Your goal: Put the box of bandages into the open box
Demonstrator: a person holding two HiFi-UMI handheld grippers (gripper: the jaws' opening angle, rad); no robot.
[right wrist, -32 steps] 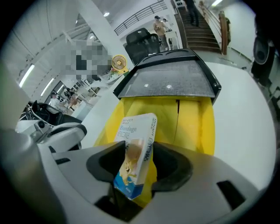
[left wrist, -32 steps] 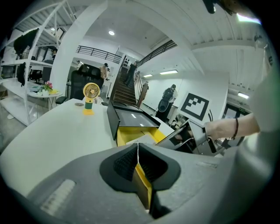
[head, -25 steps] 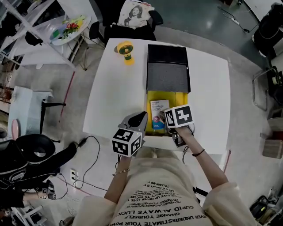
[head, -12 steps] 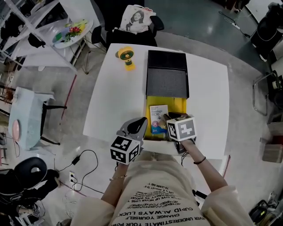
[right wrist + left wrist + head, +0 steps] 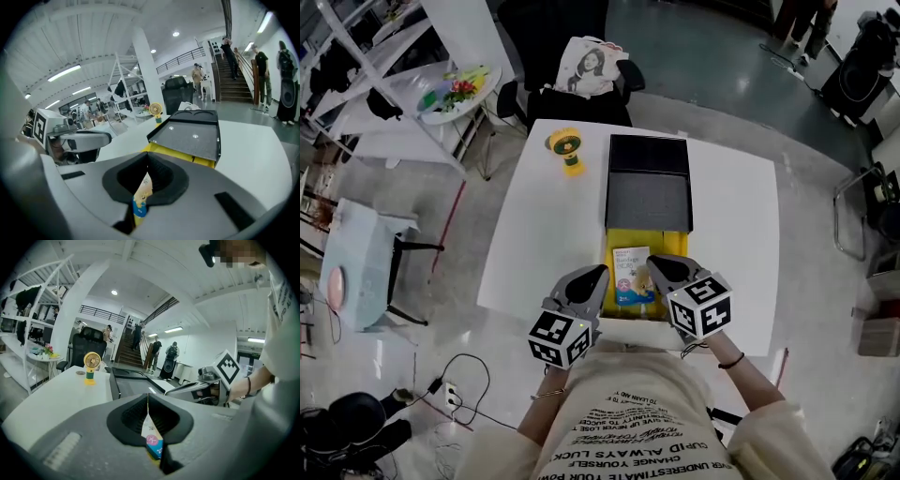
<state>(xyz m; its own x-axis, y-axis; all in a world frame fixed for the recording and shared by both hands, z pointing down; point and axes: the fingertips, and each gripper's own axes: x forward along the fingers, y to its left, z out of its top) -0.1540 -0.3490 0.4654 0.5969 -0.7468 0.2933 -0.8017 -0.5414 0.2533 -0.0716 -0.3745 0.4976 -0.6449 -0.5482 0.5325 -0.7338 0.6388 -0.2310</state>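
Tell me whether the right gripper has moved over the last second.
Yes. The right gripper has drawn back across the yellow box toward the near edge of the table.

The table [image 5: 534,225] is white, the fan [image 5: 566,145] yellow, and the box [image 5: 680,217] yellow inside, with a dark grey lid [image 5: 649,183] rimmed in black. The bandages [image 5: 630,272] are white with blue and yellow print. The left gripper [image 5: 598,274] and right gripper [image 5: 654,265] are grey with black pads and black-and-white square markers; the shirt [image 5: 633,422] is cream with dark lettering.
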